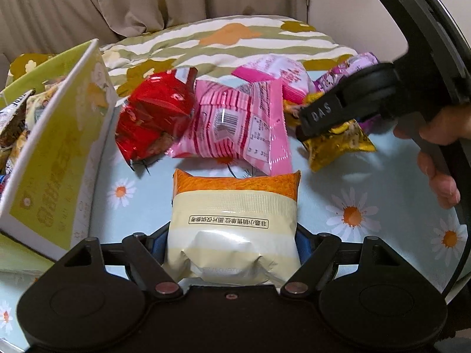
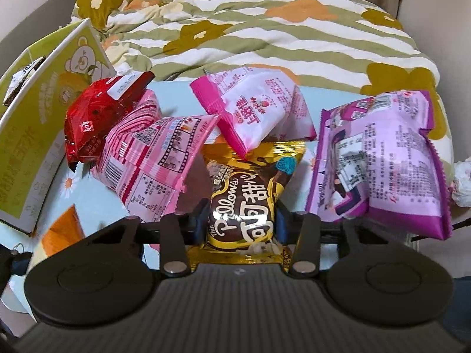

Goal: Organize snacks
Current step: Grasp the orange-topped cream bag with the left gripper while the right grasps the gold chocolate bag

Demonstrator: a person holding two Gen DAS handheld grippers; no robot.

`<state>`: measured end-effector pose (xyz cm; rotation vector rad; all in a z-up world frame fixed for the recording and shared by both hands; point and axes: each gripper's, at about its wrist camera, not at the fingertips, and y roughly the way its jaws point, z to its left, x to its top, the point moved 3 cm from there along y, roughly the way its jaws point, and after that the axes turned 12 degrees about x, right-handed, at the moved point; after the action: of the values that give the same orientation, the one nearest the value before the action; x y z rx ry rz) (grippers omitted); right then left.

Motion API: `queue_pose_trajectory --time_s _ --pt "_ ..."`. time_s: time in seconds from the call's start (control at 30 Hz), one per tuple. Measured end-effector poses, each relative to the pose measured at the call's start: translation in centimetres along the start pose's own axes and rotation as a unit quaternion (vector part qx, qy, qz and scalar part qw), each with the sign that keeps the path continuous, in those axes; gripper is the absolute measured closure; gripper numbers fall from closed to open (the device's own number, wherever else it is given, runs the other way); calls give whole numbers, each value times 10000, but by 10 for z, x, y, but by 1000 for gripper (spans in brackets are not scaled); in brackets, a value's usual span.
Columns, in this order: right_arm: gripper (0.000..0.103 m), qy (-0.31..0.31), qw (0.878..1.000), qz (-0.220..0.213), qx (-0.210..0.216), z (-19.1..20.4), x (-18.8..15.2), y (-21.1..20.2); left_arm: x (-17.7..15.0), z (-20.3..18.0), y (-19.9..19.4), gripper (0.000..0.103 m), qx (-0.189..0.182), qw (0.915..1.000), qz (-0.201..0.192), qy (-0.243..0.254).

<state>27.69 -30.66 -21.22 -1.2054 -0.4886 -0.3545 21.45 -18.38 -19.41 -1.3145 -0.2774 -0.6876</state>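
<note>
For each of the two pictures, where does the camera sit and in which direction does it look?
Left wrist view: sits on the left gripper, looking forward and down at its cream and orange packet; the right gripper and a hand show.
Right wrist view: sits on the right gripper, looking forward and down at its yellow Pillows packet; only this gripper shows.
Shared: red packet, striped pink packet, yellow-green box, flowered quilt.

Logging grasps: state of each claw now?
Left claw: closed on cream-and-orange plastic snack packet.
Right claw: closed on yellow-and-brown foil snack packet.
</note>
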Motion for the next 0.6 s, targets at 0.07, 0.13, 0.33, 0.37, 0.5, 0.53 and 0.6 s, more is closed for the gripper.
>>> queue_pose_trajectory --time_s 0.07,0.13,0.33,0.37,0.5,0.53,0.6 --pt "48 74 10000 -23 -12 -1 -2 -4 1 1 -4 21 11 10000 -43 -14" --pt "48 124 9999 -25 -33 -3 -6 -10 3 5 -7 21 12 10000 -88 -31" --pt "48 271 9996 -7 -80 1 -18 -26 5 9 -23 21 16 9997 -225 -49" --pt "48 282 9996 -2 -94 2 -20 -29 6 9 -26 21 23 9996 -260 -53" --pt "48 319 9994 25 -133 5 -28 -40 8 12 -39 21 33 9992 -380 -82" --pt "48 318 9994 34 -152 7 -30 -42 9 13 -41 21 37 9991 -404 -86" --pt "48 314 9993 30 -187 8 -34 -47 8 15 -47 21 48 9989 -460 -98"
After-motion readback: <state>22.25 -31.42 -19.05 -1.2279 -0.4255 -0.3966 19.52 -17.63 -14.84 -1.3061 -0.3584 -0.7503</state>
